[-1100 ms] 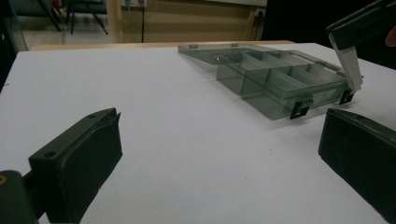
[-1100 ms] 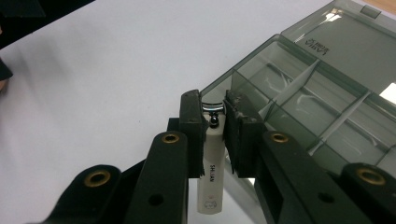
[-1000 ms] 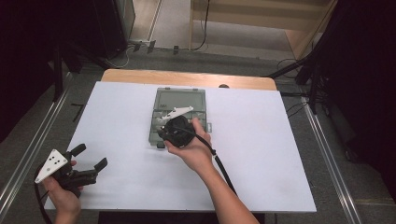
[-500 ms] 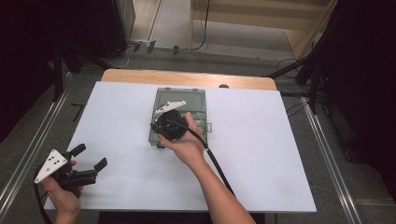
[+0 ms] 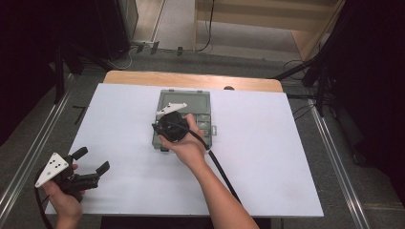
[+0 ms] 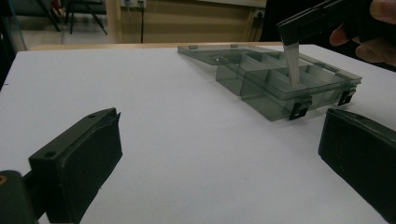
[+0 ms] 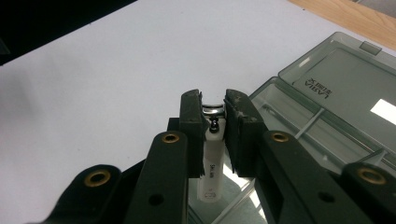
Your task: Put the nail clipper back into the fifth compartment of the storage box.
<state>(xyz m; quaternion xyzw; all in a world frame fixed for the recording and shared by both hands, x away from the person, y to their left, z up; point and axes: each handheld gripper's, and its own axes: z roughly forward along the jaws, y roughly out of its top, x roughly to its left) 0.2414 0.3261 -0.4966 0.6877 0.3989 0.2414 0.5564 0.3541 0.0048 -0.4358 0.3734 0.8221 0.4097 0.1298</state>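
Observation:
A smoky transparent compartment box (image 5: pixel 191 101) lies open in the middle of the white table, lid flat on the far side. My right gripper (image 5: pixel 161 128) hovers over the box's left compartments, shut on a white and metal nail clipper (image 7: pixel 211 164) that hangs between its pads above a divided cell (image 7: pixel 275 135). The left gripper view shows that same clipper (image 6: pixel 292 60) pointing down into the box (image 6: pixel 280 88). My left gripper (image 5: pixel 91 160) rests at the table's near left corner, jaws wide open with nothing between them (image 6: pixel 222 126).
The white sheet (image 5: pixel 267 157) covers most of the table, with a wooden strip (image 5: pixel 191 80) along its far edge. Metal rails (image 5: pixel 334 157) run along both sides. A black cable (image 5: pixel 222 171) trails from the right gripper beside the person's forearm.
The right gripper with the clipper has shifted slightly left and away over the box. The left gripper has stayed put.

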